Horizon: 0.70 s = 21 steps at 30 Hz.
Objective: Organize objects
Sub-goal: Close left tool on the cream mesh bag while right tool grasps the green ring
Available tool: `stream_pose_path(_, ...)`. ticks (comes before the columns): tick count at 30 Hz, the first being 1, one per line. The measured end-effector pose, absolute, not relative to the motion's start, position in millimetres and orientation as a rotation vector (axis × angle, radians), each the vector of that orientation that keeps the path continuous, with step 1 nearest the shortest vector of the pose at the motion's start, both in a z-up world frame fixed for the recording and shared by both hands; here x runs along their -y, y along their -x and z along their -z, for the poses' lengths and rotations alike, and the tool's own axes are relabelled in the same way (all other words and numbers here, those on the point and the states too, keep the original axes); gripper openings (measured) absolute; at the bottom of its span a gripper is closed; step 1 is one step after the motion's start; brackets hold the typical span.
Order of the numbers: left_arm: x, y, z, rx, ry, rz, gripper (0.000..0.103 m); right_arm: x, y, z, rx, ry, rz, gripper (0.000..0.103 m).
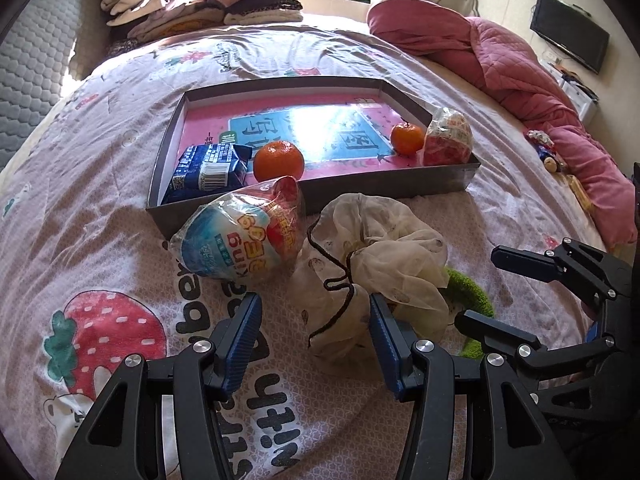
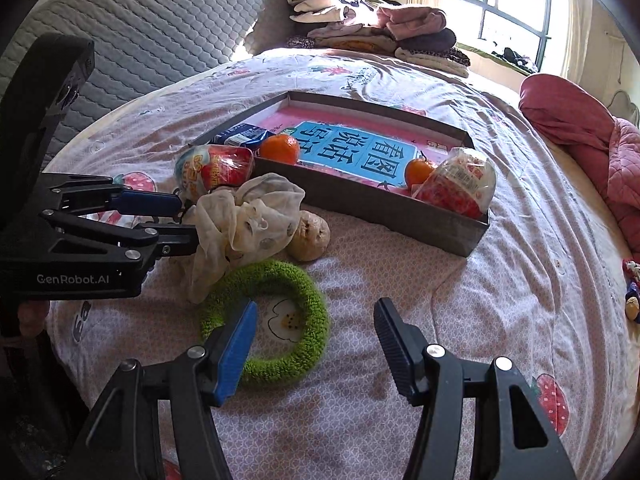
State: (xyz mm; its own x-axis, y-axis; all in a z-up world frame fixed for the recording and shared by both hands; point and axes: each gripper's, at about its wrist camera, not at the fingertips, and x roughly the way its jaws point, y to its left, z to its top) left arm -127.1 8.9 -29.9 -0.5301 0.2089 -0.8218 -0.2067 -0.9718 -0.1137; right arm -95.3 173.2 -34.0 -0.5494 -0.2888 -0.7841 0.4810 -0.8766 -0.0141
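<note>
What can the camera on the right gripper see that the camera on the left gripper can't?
Only the right wrist view shows the lumpy brown potato-like thing beside the white cloth pouch, and the whole green fuzzy ring. Only the left wrist view shows the black TV on the wall. Both show the tray holding two oranges, a blue packet and a wrapped snack, the wrapped egg toy lying outside it, and both grippers, left and right, open.
</note>
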Motion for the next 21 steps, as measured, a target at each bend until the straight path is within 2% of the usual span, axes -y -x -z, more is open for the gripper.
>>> stream_pose_path(13, -11.5, 129.4, 39.1, 0.021, 1.383, -2.541, 0.056, -172.6, 98.1, 41.8, -0.313, -1.193, 2.375, 0.059)
stream_pose_path(21, -12.5, 131.8, 44.1, 0.052, 1.376, -2.543, 0.055, -173.1, 101.5, 48.8, -0.284, -1.214, 2.351, 0.046)
